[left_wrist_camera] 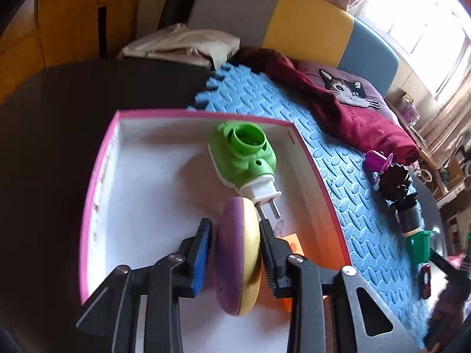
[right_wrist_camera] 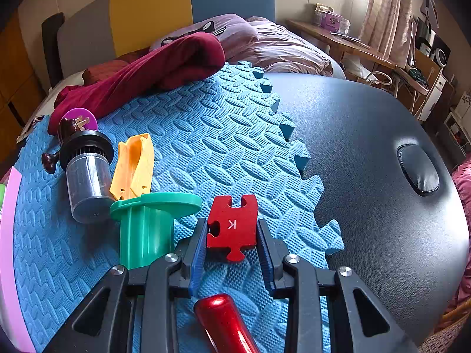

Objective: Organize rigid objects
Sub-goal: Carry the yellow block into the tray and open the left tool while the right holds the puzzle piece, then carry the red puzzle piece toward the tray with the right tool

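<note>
While both tongs point steeply down, each frames one thing.
Left wrist: a purple-and-gold disc point(left_wrist_camera: 238, 260) stands on edge in the pink-rimmed box point(left_wrist_camera: 100, 158), beside a green plug-in point(left_wrist_camera: 244, 158); the left tongs point(left_wrist_camera: 235, 229) bracket it, left pad clear, grip loose. Right wrist: a red puzzle piece point(right_wrist_camera: 232, 226) marked K lies on the blue mat point(right_wrist_camera: 223, 135); the right tongs point(right_wrist_camera: 231, 229) pinch its sides.

Bright window point(left_wrist_camera: 424, 26) glare, fisheye-warped dark edges

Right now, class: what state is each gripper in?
Left gripper: open, purple and gold disc unclamped between its fingers.
Right gripper: closed on the red puzzle piece.
</note>
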`<state>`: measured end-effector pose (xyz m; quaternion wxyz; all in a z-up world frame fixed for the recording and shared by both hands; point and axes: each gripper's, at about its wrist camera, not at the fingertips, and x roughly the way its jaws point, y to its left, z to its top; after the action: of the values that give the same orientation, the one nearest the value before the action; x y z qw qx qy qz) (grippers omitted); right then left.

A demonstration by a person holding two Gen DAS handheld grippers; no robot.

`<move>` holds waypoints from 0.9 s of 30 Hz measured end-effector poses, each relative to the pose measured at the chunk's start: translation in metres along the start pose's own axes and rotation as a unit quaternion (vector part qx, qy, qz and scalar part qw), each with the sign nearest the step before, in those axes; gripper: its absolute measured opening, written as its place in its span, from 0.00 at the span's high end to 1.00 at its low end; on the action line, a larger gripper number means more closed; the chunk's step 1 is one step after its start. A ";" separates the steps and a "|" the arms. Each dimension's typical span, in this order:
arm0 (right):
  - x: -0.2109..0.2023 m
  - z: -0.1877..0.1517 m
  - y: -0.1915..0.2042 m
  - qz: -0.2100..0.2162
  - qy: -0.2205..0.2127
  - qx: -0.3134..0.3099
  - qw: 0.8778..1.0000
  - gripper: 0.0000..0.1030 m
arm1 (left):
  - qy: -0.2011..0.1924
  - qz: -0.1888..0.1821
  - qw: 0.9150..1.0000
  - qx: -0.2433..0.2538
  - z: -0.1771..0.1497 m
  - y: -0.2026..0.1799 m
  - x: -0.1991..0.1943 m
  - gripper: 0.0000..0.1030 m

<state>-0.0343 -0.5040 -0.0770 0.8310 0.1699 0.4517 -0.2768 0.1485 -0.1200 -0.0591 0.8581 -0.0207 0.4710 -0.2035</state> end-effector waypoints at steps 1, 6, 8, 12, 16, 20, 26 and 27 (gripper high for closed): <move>0.000 0.000 0.000 0.000 0.000 0.000 1.000 0.69 | -0.005 0.003 1.000 0.002 -0.001 0.000 -0.003 0.62; 0.001 0.001 0.000 0.000 0.000 -0.001 1.000 0.69 | -0.032 0.027 0.999 0.000 -0.009 0.001 -0.023 0.51; 0.001 0.000 0.000 -0.001 0.000 -0.001 1.000 0.69 | -0.041 0.035 0.999 0.001 -0.015 0.001 -0.032 0.47; 0.001 0.001 0.000 -0.001 -0.001 -0.002 1.000 0.69 | -0.045 0.052 0.997 0.017 -0.030 -0.006 -0.045 0.46; 0.000 0.000 0.000 -0.002 -0.001 -0.003 1.000 0.69 | -0.048 0.048 0.997 0.032 -0.048 -0.016 -0.057 0.46; -0.001 -0.001 0.001 -0.004 -0.002 -0.005 1.000 0.69 | -0.053 0.039 0.997 0.039 -0.060 -0.025 -0.069 0.46; -0.002 -0.001 0.000 -0.002 -0.001 -0.004 1.000 0.69 | -0.062 0.042 0.996 0.054 -0.072 -0.036 -0.082 0.44; -0.001 -0.001 0.001 -0.001 -0.001 -0.006 1.000 0.69 | -0.060 0.039 0.996 0.053 -0.074 -0.036 -0.083 0.44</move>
<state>-0.0354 -0.5024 -0.0765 0.8320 0.1644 0.4526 -0.2755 0.0372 -0.1106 -0.0253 0.8921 0.0311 0.4072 -0.1931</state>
